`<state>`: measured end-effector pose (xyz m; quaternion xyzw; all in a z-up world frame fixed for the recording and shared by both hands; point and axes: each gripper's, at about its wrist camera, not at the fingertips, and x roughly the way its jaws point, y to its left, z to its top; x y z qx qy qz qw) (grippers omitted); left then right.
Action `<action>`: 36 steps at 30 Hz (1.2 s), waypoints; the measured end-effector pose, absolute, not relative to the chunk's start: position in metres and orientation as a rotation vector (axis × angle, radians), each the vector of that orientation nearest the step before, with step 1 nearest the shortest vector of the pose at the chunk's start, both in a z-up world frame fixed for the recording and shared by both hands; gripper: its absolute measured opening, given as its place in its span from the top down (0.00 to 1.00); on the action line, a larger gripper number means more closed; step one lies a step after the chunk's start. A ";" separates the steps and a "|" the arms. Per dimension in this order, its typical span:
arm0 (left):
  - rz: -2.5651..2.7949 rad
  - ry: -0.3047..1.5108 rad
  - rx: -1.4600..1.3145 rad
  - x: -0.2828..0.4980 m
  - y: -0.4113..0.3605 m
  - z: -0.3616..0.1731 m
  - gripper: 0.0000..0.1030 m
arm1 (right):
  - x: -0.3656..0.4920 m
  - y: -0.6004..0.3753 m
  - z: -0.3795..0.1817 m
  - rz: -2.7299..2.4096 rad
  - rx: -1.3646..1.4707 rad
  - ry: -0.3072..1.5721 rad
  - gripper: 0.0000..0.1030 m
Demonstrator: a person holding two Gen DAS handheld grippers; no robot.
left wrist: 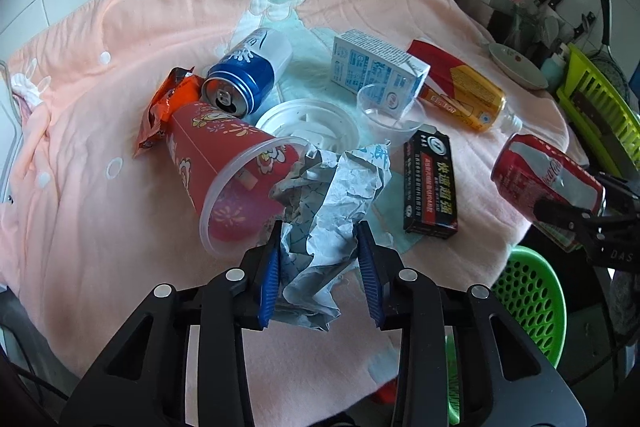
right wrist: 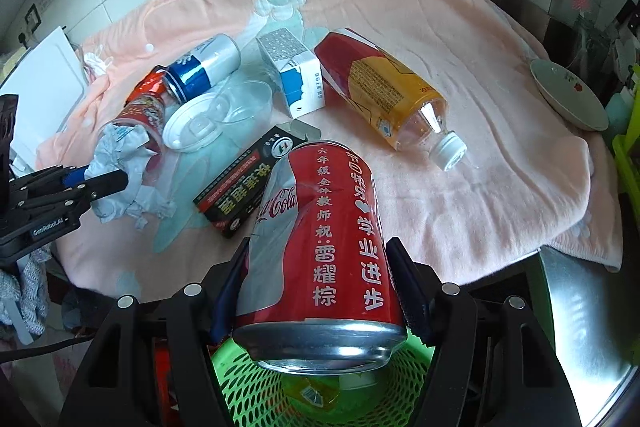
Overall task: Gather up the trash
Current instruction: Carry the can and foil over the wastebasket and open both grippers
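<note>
My left gripper (left wrist: 319, 237) is shut on a crumpled grey paper wad (left wrist: 332, 203) at the front of the pink towel (left wrist: 160, 27); the wad also shows in the right wrist view (right wrist: 120, 163). My right gripper (right wrist: 318, 255) is shut on a dented red Coca-Cola can (right wrist: 324, 247) and holds it above a green perforated basket (right wrist: 320, 395). The can (left wrist: 548, 175) and the basket (left wrist: 528, 299) also show at the right of the left wrist view. More trash lies on the towel: a red plastic cup (left wrist: 224, 163), a blue and white can (left wrist: 248, 75), an orange wrapper (left wrist: 168, 103).
Also on the towel are a white lid (left wrist: 308, 123), a clear cup (left wrist: 388, 115), a milk carton (left wrist: 376, 71), a black box (left wrist: 428, 183) and a yellow-labelled bottle (right wrist: 392, 95). A plate (right wrist: 568, 95) and a green dish rack (left wrist: 596, 95) stand at the right.
</note>
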<state>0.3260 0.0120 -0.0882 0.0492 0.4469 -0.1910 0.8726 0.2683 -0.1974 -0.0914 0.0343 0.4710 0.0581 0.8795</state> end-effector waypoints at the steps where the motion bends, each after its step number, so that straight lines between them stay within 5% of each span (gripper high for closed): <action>1: -0.401 0.930 0.100 0.323 0.012 -0.086 0.66 | 0.264 -0.197 -0.090 0.124 0.069 0.974 0.38; 17: -0.460 0.886 0.076 0.249 0.001 -0.061 0.67 | 0.158 -0.214 -0.105 0.131 0.042 0.982 0.38; 36: -0.572 0.974 0.133 0.177 -0.053 -0.101 0.67 | 0.090 -0.235 -0.164 0.076 0.051 1.104 0.38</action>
